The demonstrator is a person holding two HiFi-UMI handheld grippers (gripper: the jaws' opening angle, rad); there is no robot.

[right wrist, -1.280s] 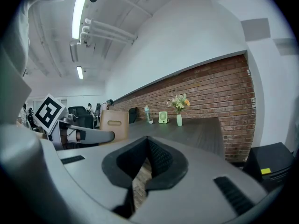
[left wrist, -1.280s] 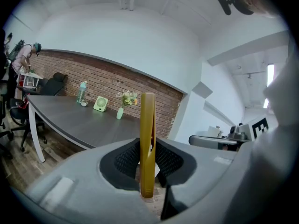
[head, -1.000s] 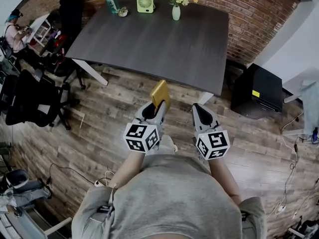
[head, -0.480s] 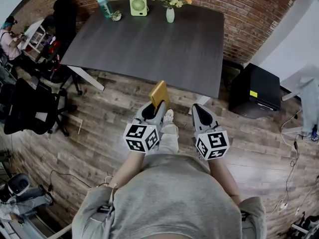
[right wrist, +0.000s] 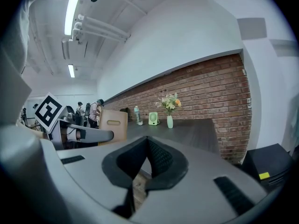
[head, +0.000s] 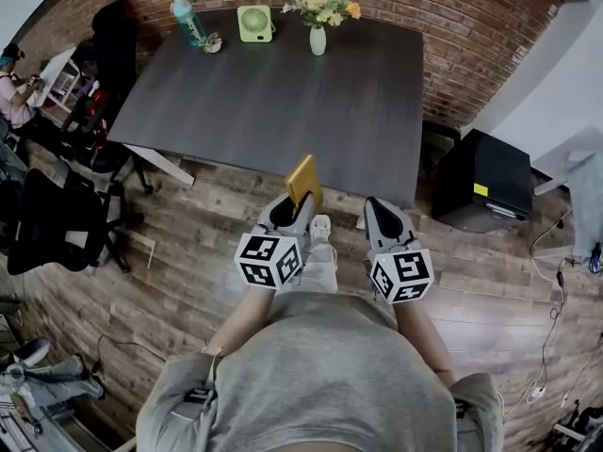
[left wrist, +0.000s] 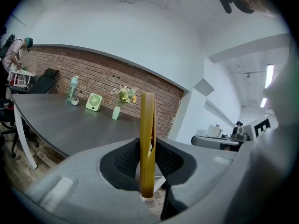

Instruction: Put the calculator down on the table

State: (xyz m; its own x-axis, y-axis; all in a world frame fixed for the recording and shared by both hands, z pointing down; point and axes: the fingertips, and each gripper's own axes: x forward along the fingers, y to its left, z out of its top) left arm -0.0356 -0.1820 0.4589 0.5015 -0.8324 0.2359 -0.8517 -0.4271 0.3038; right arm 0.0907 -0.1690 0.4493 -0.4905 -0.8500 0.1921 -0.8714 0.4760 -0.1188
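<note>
A flat yellow calculator (head: 303,179) stands on edge between the jaws of my left gripper (head: 300,205), which is shut on it. In the left gripper view the calculator (left wrist: 147,143) shows as a thin upright slab clamped by the black pads. It hangs over the wooden floor, just short of the near edge of the dark grey table (head: 283,92). My right gripper (head: 380,207) is level beside it, shut with nothing in it; its pads meet at the tip (right wrist: 145,141). The right gripper view shows the calculator (right wrist: 112,125) side on at its left.
At the table's far edge stand a bottle (head: 186,21), a green fan (head: 254,23) and a vase of flowers (head: 318,36). A black cabinet (head: 480,172) sits right of the table. Office chairs (head: 57,219) stand at the left, and cables lie on the floor at the right.
The table has come closer to both grippers, its near edge now just beyond the calculator. The grip on the calculator is the same and the right gripper stays shut.
</note>
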